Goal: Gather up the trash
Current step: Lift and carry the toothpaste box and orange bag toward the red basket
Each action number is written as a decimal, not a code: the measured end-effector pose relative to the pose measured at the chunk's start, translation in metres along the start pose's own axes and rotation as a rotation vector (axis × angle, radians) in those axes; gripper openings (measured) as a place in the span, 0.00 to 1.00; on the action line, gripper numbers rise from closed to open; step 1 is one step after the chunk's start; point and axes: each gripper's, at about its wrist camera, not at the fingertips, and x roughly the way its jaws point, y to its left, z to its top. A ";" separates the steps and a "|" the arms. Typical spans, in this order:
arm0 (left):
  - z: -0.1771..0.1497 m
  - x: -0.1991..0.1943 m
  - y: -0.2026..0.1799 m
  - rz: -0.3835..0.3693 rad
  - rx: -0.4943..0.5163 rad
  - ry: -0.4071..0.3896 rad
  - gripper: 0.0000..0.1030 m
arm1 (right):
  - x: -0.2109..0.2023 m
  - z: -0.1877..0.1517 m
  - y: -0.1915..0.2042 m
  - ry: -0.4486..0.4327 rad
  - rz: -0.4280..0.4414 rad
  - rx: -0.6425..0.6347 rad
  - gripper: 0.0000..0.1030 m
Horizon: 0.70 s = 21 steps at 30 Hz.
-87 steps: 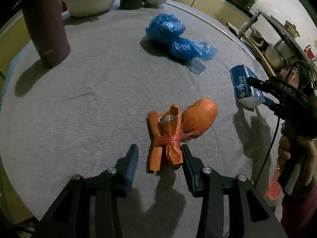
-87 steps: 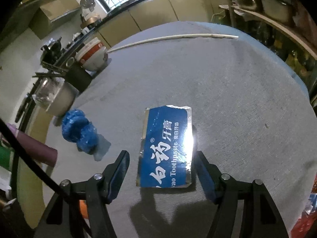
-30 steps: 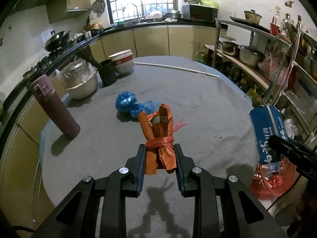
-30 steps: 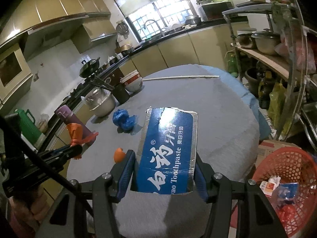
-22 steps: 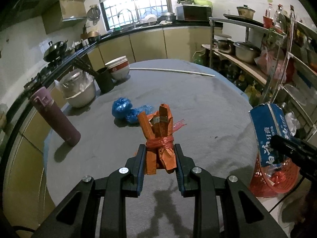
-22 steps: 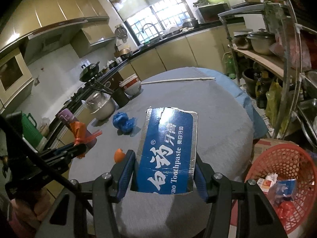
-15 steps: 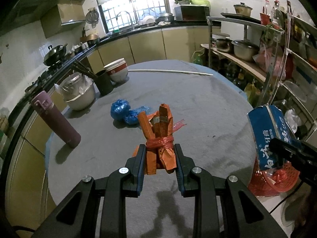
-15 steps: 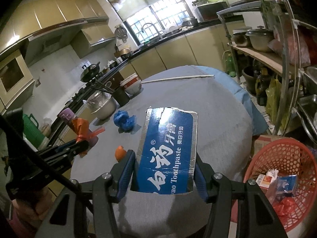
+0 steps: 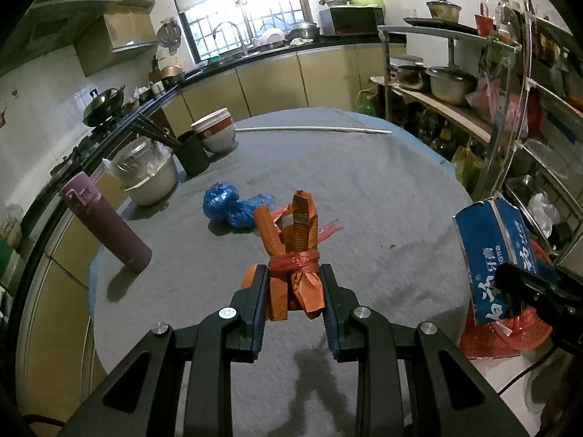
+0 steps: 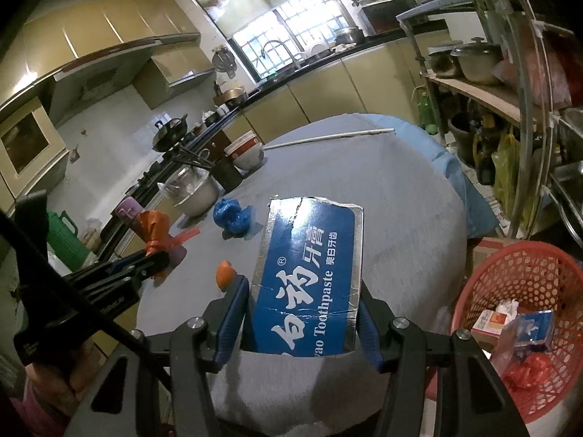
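Both tongs raised — left tongs and right tongs clamped tight.

- Left wrist view: looks from above the near edge of the round worktop toward the window at 12 o'clock.
- Right wrist view: stands higher, right of that edge; red basket at 4 o'clock.
- Shared: worktop, window wall.

An orange wrapper bundle, tied round its middle with red plastic string, stood upright above the table, pinched at its lower half. A blue toothpaste box with silver edges and a torn top end was held clear of the table. A crumpled blue plastic bag lay on the grey table, and a red mesh basket with scraps inside stood on the floor beside it.
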 end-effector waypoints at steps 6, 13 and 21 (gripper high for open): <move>-0.003 0.005 -0.008 0.001 0.018 0.016 0.28 | -0.001 -0.004 -0.007 0.006 0.003 0.016 0.57; -0.004 0.005 -0.018 0.000 0.039 0.021 0.28 | -0.002 -0.006 -0.015 0.005 0.006 0.036 0.57; -0.004 0.005 -0.029 0.001 0.059 0.024 0.28 | -0.002 -0.007 -0.021 0.007 0.008 0.053 0.57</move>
